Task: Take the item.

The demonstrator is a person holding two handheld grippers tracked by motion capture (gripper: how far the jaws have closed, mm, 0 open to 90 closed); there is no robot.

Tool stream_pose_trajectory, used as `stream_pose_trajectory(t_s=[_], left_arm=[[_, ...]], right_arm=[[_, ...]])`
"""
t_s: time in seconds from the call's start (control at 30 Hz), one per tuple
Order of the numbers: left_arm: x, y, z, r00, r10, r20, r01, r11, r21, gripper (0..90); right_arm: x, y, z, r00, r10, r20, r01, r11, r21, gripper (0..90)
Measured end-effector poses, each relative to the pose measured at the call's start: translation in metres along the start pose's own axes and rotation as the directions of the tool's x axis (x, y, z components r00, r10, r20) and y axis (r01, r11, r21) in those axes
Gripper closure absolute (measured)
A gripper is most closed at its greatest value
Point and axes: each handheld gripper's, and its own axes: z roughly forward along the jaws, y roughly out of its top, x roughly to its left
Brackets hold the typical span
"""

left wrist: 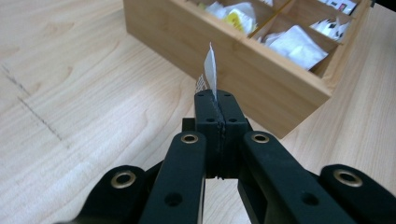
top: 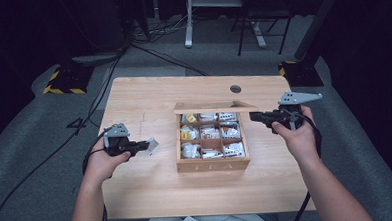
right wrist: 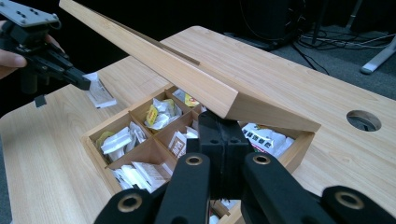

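A wooden tea box stands mid-table, its compartments full of white tea bags. Its lid is raised at the far side. My right gripper is shut, and its tips sit under the lid's right corner and hold it up. In the right gripper view the lid rests on my right gripper. Left of the box, my left gripper is shut on a white tea bag just above the table. The left gripper view has that tea bag standing edge-on from my left gripper, near the box wall.
A round cable hole lies in the table behind the box. Bare wood spreads left and in front of the box. Dark floor, cables and stand bases surround the table.
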Motion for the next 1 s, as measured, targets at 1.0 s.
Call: stream_pose_trajectory(t_s=[1.0], left_arm=[[0.026,-0.023,0.019,0.9923,-0.117,-0.041,0.117,0.9928,0.022,87.7]], right_arm=[[0.0,-0.001,0.002,1.0,0.001,0.0,-0.001,1.0,0.011,90.0]])
